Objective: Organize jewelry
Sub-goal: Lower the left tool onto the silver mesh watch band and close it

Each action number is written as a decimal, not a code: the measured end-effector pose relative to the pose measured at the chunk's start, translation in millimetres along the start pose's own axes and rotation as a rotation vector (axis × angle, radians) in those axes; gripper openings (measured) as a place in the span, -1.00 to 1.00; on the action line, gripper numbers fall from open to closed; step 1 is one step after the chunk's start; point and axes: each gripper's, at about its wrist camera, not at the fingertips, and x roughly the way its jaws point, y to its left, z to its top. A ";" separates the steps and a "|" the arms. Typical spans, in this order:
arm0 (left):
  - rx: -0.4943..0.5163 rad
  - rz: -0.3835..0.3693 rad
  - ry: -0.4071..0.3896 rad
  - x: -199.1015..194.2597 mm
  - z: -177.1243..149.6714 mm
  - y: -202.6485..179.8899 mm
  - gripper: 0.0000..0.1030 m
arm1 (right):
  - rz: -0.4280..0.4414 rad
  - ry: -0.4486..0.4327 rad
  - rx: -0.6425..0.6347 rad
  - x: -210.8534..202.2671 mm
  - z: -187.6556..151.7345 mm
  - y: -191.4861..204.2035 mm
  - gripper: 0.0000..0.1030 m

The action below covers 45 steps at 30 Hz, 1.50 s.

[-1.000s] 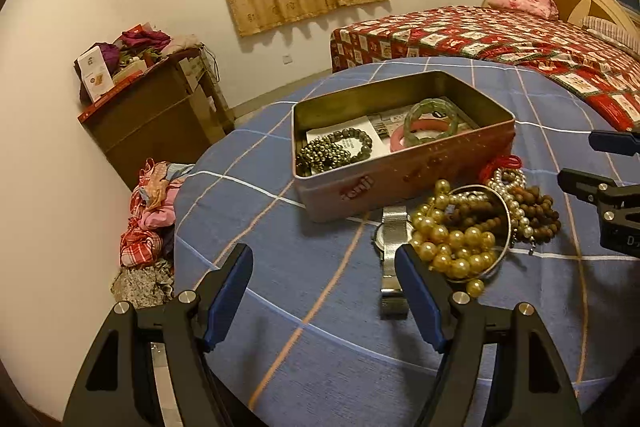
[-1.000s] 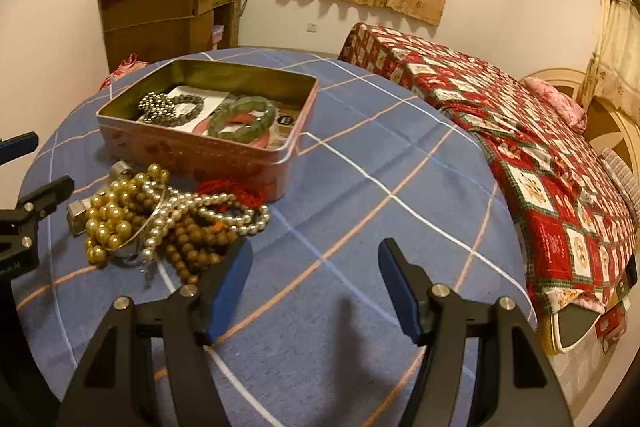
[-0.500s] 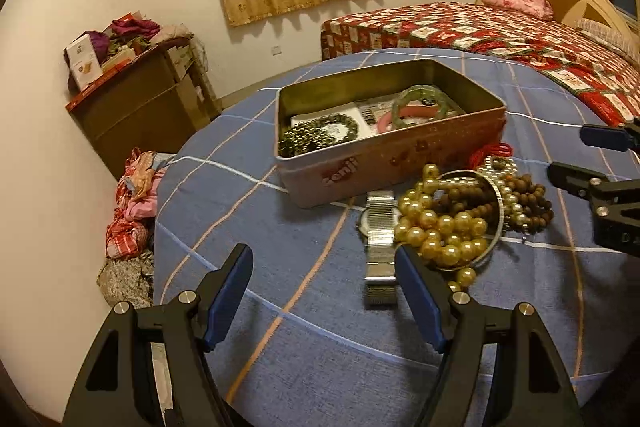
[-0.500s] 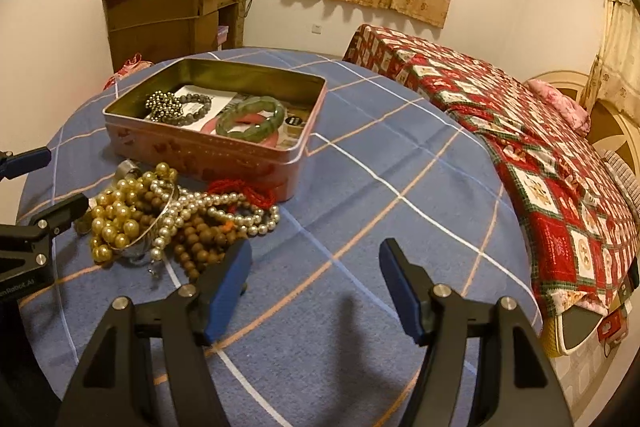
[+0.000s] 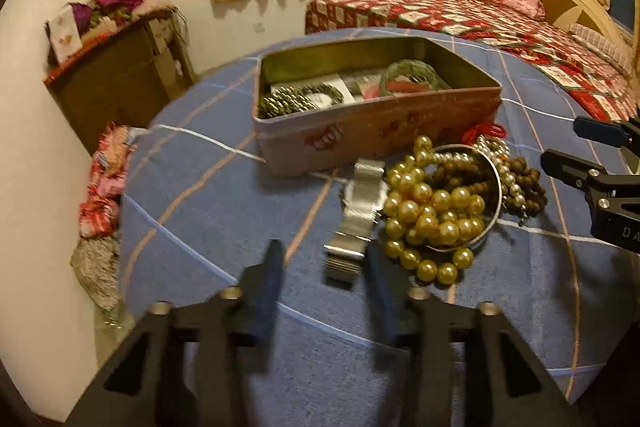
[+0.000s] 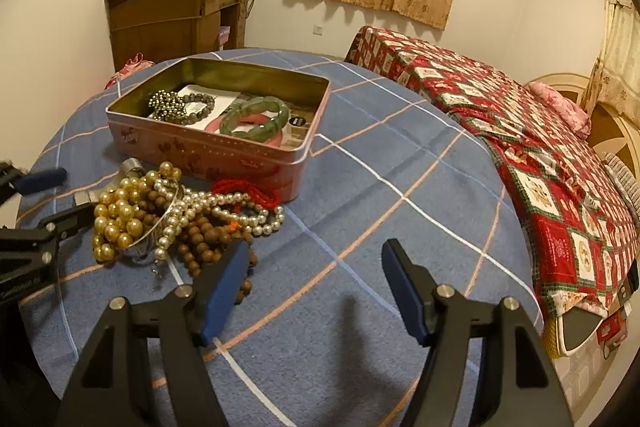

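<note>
A pink tin box (image 5: 380, 131) (image 6: 208, 147) stands open on the blue checked table. It holds a dark bead bracelet (image 6: 180, 105) and a green bangle (image 6: 256, 117). In front of it lies a pile: gold pearl beads (image 5: 432, 211) (image 6: 118, 219), a silver bangle (image 5: 494, 183), white pearls (image 6: 224, 207), brown wooden beads (image 6: 208, 239), a red cord (image 6: 248, 189) and a silver watch (image 5: 356, 211). My left gripper (image 5: 324, 275) is open and empty, just short of the watch strap. My right gripper (image 6: 316, 267) is open and empty, its left finger beside the wooden beads.
A bed with a red patchwork quilt (image 6: 520, 147) stands right of the table. A wooden cabinet (image 6: 168, 15) with clutter on top stands by the far wall. Cloth bundles (image 5: 104, 183) lie on the floor at the left.
My left gripper's fingers have narrowed and it has moved closer to the watch. My right gripper has edged forward toward the wooden beads.
</note>
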 end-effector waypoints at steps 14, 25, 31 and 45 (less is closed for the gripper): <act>-0.044 0.120 -0.124 -28.5 13.6 35.6 -0.64 | 0.017 0.015 0.012 4.6 -1.9 -3.7 0.38; -0.063 0.108 -0.050 -1.1 1.5 40.5 -0.68 | 0.105 0.036 0.010 7.8 0.8 2.6 0.37; -0.067 0.093 -0.046 1.0 1.1 42.5 -0.68 | 0.170 0.046 -0.024 5.5 0.0 13.0 0.35; -0.074 0.083 -0.087 -12.6 6.3 40.6 -0.69 | 0.141 -0.001 -0.024 -6.0 -0.7 12.3 -0.96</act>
